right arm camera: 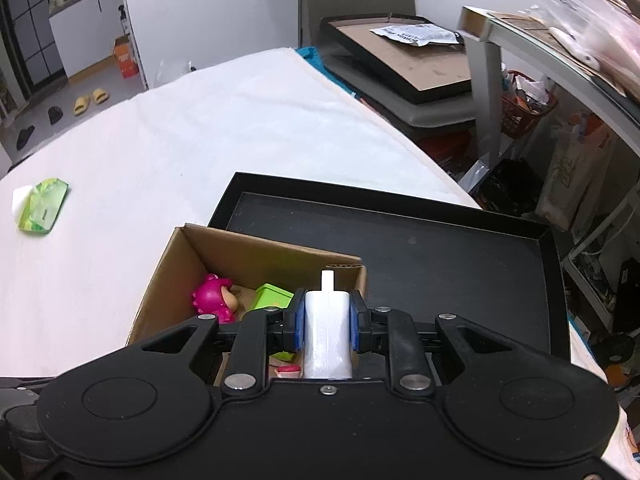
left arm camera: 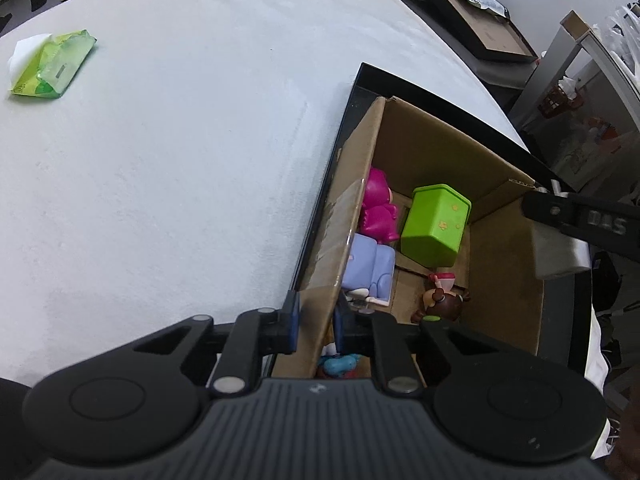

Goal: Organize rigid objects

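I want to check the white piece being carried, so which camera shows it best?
The right wrist view: the white piece sits centred and close between the right tongs, its narrow tip pointing forward. The left wrist view shows it only small and sideways at the cardboard box's far edge.

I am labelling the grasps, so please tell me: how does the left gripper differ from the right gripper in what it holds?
The left gripper pinches the wall of the cardboard box; the right gripper clamps a loose white block. The left one grips a container; the right one holds its object above that box. Both are shut.
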A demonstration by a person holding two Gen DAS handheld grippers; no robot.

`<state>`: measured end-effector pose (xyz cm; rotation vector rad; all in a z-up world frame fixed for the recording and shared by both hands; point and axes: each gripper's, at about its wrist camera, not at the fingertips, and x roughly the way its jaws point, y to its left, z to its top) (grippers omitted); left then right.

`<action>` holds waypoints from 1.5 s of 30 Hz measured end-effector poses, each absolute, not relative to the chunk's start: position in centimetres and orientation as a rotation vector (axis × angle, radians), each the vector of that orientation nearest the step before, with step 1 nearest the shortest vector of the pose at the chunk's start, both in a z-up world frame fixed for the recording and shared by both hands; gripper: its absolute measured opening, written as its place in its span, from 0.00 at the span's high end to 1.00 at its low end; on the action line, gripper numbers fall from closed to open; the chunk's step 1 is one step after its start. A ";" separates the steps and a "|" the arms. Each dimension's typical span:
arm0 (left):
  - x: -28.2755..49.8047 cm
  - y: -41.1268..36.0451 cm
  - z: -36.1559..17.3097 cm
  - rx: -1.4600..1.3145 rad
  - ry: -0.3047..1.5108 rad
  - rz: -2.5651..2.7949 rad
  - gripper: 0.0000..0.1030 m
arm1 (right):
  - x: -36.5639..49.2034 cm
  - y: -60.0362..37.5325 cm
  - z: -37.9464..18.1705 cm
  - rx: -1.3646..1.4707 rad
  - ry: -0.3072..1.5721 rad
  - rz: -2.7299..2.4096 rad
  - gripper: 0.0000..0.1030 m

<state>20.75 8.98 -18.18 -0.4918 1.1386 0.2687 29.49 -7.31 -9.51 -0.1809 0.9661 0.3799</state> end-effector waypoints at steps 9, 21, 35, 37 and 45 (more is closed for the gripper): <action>20.7 9.8 -18.5 -0.546 1.142 0.253 0.84 | 29.8 -4.5 -11.5 -0.305 0.992 0.359 0.80; 21.0 9.9 -17.7 -0.523 1.146 0.245 0.81 | 29.9 -6.1 -10.0 -0.278 0.980 0.294 0.66; 18.8 8.0 -12.6 -0.450 1.086 0.248 0.58 | 27.1 -10.2 -6.8 -0.154 0.957 0.253 0.43; 18.5 7.5 -11.8 -0.434 1.078 0.247 0.56 | 26.6 -10.8 -6.3 -0.138 0.949 0.252 0.40; 17.8 4.7 -8.3 -0.391 1.024 0.233 0.34 | 24.2 -14.5 -3.7 -0.043 0.921 0.231 0.14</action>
